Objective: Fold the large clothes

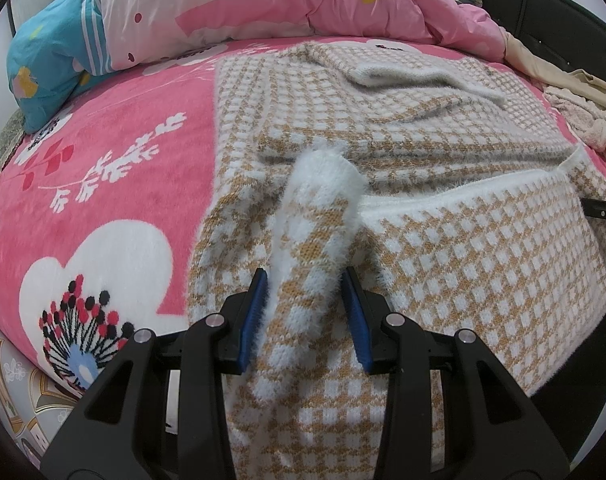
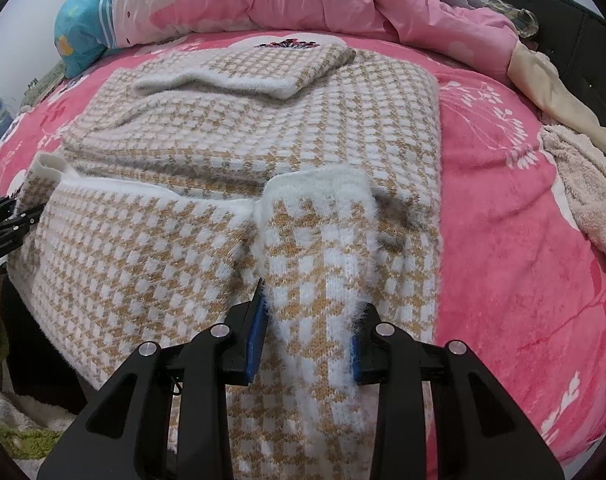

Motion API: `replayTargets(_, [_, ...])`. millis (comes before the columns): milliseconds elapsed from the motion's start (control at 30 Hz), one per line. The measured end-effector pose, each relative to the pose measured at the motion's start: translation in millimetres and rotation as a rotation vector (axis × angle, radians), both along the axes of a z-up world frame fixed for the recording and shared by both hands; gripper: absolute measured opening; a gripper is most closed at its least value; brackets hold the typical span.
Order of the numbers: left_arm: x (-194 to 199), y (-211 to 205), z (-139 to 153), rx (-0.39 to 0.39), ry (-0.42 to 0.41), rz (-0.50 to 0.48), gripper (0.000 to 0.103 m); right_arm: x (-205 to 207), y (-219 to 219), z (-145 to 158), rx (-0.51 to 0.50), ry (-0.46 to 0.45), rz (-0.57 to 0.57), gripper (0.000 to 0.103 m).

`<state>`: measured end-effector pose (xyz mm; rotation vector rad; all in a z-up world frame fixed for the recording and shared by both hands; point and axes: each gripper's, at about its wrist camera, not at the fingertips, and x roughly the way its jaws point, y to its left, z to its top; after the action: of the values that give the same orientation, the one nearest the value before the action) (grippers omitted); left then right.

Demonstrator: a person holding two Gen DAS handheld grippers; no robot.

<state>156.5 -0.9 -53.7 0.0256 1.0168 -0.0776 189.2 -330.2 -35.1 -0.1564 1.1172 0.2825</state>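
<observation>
A fuzzy sweater with a tan and white check [image 1: 383, 120] [image 2: 263, 128] lies spread on the pink bed, sleeves folded across its upper part. Its near hem is lifted and doubled over toward the middle. My left gripper [image 1: 305, 280] is shut on the left bunch of that hem, the blue pads [image 1: 255, 312] pressing the knit from both sides. My right gripper [image 2: 311, 300] is shut on the right bunch of the same hem, its blue pads [image 2: 257, 320] sunk into the fluff. The tip of each gripper shows at the edge of the other view.
A pink floral blanket [image 1: 103, 184] [image 2: 503, 240] covers the bed. A rumpled pink quilt and a teal pillow [image 1: 47, 48] lie along the far side. Beige and cream clothes [image 2: 583, 184] are heaped at the right, by a dark headboard [image 2: 563, 4].
</observation>
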Motion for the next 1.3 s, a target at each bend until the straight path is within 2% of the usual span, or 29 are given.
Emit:
replayTargets(567, [1, 1, 0, 0.003, -0.001, -0.002, 0.038, 1, 1, 0, -0.017, -0.015, 0.0, 0.031])
replayTargets(767, [3, 2, 0, 0.0, -0.002, -0.002, 0.038, -2, 3, 5, -0.045, -0.049, -0.01, 0.017])
replayTargets(933, [3, 4, 2, 0.001, -0.012, -0.003, 0.037, -6, 2, 11, -0.059, -0.081, -0.02, 0.01])
replayTargets(1033, [1, 1, 4, 0.008, -0.024, -0.004, 0.032, -8, 2, 16, -0.066, -0.101, -0.026, 0.009])
replayTargets(1100, [-1, -1, 6, 0.027, -0.038, -0.013, 0.023, -8, -1, 19, -0.062, -0.111, -0.032, 0.009])
replayTargets(1200, [-4, -4, 9, 0.055, -0.055, -0.023, 0.016, -13, -2, 22, -0.057, -0.125, -0.04, 0.008])
replayTargets(1300, [-8, -1, 16, 0.048, -0.071, -0.023, 0.011, -24, 6, 28, -0.058, -0.139, -0.044, 0.008])
